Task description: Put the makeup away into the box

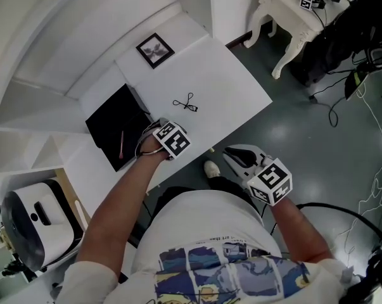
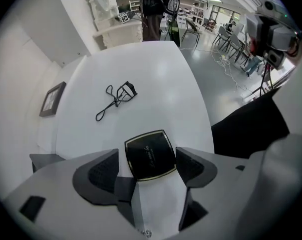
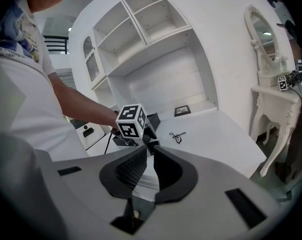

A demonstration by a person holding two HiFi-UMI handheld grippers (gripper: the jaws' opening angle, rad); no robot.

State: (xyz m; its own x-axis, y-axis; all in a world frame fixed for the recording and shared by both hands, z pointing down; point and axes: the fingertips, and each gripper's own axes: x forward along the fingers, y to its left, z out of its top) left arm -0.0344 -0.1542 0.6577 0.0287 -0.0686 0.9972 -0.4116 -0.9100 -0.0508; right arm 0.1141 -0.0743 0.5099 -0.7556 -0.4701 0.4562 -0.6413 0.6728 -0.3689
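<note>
**Table** [image 1: 222,75]: white, slanting across the head view, with white shelving [image 3: 140,29] behind it.

**Box** [image 1: 111,122]: black and open, on the table at 9 o'clock from the left gripper's marker cube in the head view. A slim pink stick [image 1: 121,143] lies inside; its kind cannot be told.

**Compact** [image 2: 149,151]: black, squarish, with a gold rim and gold lettering on the lid. It lies flat on the table near the front edge, outside the box, directly under the left gripper.

**Left gripper** [image 2: 148,164]: pointed straight down at the table. Its jaws are spread wide, one on each side of the compact. Bare table shows between the 9 o'clock pad and the compact. The 3 o'clock pad stands just beside the compact's edge, and neither pad presses it.

**Eyelash curler** [image 1: 186,104]: black, lying loose on the table at 1 o'clock from the left gripper, well apart from the compact and the box.

**Picture frame** [image 1: 155,49]: small and dark-edged, flat at the back of the table at 12 o'clock from the left gripper.

**Right gripper** [image 3: 149,149]: held off the table's front edge, over the grey floor, at 4 o'clock from the left gripper. Its jaws are drawn together to a thin slit and hold nothing.

**Dressing table** [image 1: 286,18]: white with curved legs, standing apart at 2 o'clock in the head view.
</note>
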